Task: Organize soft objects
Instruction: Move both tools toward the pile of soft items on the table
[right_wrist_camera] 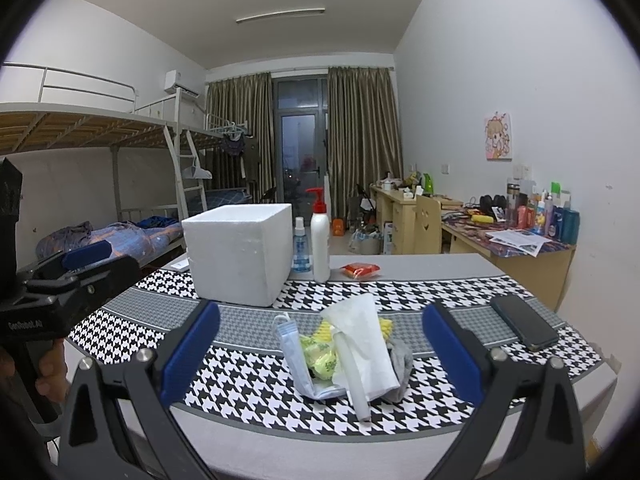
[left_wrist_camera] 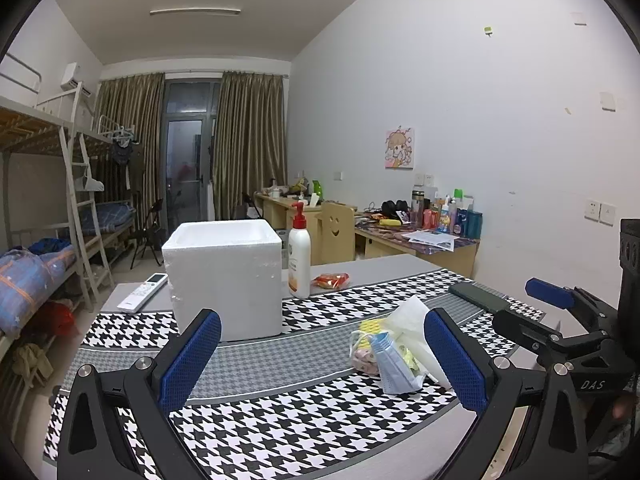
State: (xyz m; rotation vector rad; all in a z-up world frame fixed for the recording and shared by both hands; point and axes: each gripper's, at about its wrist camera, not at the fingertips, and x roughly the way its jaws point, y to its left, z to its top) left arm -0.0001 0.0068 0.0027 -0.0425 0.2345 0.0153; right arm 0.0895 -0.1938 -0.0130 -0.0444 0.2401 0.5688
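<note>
A dorm room with bunk beds and curtains lies behind a desk (right_wrist_camera: 420, 264) covered in a houndstooth cloth (right_wrist_camera: 248, 376). At the centre of the right wrist frame sits the pile of soft objects (right_wrist_camera: 344, 356) — a blue mask, white tissue, yellow and grey pieces — between the right gripper (right_wrist_camera: 320, 354), its jaws wide apart and empty. The left gripper (left_wrist_camera: 322, 360) also stands apart, with the pile at its right finger. A white foam box (left_wrist_camera: 224, 276) stands behind, pump bottle (left_wrist_camera: 299, 256) beside it — a phone (right_wrist_camera: 524, 322) at right.
</note>
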